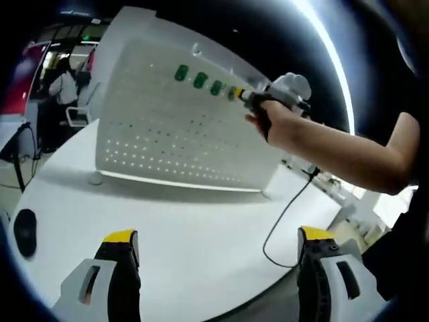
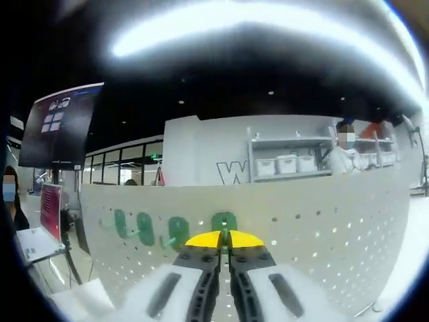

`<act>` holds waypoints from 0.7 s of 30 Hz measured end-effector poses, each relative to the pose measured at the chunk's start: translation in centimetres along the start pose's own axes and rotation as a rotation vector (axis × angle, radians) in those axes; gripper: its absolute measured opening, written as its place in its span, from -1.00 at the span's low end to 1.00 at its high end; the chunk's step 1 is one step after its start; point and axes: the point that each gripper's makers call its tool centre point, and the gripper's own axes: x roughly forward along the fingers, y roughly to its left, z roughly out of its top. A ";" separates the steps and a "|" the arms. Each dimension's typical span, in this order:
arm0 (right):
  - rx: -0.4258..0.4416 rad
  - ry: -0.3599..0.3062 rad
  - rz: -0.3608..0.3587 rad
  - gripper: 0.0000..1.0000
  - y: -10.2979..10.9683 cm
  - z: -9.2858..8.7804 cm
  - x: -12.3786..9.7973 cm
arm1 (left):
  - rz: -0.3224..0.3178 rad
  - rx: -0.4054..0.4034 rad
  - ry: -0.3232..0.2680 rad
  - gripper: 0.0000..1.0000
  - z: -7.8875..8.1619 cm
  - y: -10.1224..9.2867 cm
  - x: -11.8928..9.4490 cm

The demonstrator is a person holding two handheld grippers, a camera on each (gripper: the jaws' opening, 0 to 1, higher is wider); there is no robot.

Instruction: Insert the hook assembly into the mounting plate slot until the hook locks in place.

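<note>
A white pegboard mounting plate point(image 1: 174, 134) stands upright on the white table point(image 1: 194, 228). Several green hooks point(image 1: 200, 80) sit in a row near its top edge. A person's hand holds my right gripper point(image 1: 244, 96) against the board at the rightmost green hook point(image 1: 232, 92). In the right gripper view the yellow-tipped right gripper point(image 2: 224, 240) is shut, its tips pressed on a green hook point(image 2: 224, 220) at the pegboard point(image 2: 322, 235); three more green hooks point(image 2: 144, 228) line up to its left. My left gripper point(image 1: 218, 236) hangs open over the table, well in front of the board, holding nothing.
A black mouse point(image 1: 25, 231) lies at the table's left edge, and a black cable point(image 1: 281, 221) trails off the right edge. A small white disc point(image 1: 95, 178) rests by the board's left foot. Behind are a dark screen point(image 2: 60, 124), shelves with boxes point(image 2: 288, 164) and people.
</note>
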 end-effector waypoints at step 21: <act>-0.112 0.019 0.006 -0.99 0.3 -0.3 0.9 | 0.027 -0.012 -0.003 0.99 0.1 0.5 0.0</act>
